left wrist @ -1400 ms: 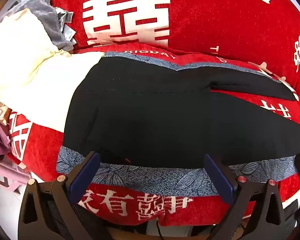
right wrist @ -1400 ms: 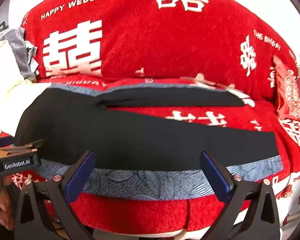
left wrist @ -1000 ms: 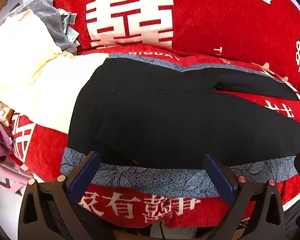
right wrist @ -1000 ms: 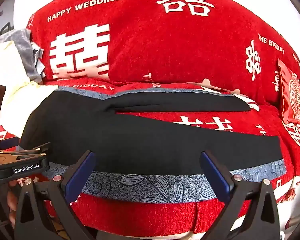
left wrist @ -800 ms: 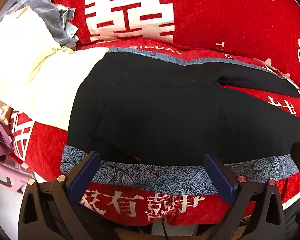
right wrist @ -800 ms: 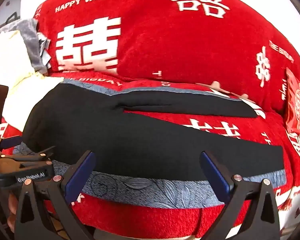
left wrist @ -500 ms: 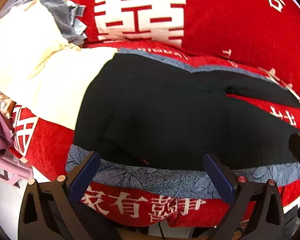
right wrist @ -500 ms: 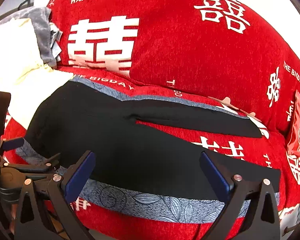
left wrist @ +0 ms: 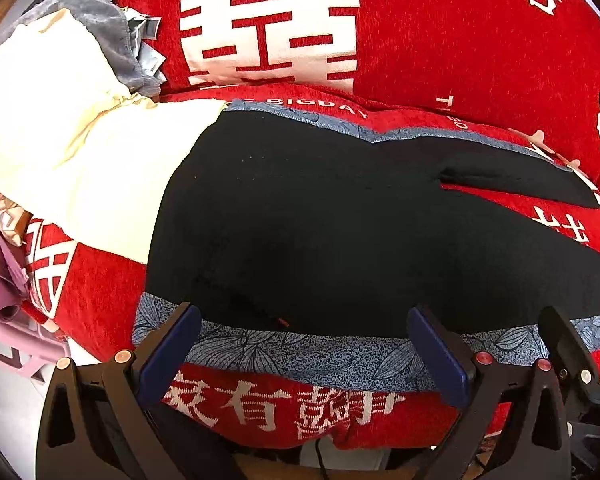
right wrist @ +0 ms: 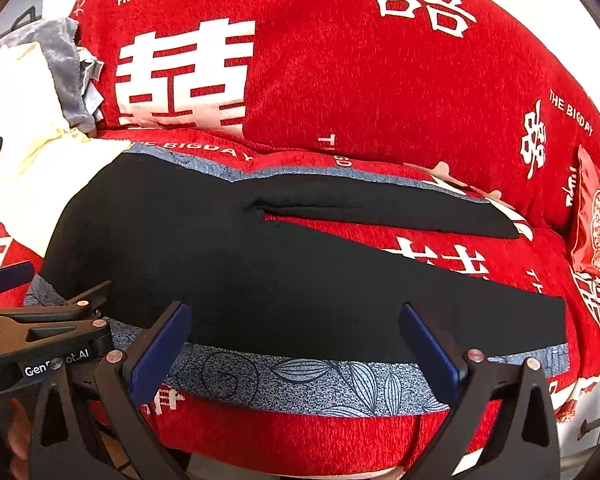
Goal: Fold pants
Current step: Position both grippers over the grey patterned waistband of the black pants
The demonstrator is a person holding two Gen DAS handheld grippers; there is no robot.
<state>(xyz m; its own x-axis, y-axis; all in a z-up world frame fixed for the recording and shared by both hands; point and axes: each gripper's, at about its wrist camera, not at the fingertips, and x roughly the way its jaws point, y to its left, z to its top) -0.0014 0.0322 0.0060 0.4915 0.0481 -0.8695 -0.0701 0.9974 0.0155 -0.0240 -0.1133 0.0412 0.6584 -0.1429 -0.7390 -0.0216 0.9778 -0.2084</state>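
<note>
Black pants lie flat on red sofa — both tongs spread, empty.

I am in a home's living room, facing a sofa draped in a red cover woven with white double-happiness characters and the words "HAPPY WEDDING". A blue leaf-patterned cloth lines the seat. A cream blanket and grey laundry are heaped at one end, a red gift packet rests at the other, and a pink plastic stool stands beside it.
</note>
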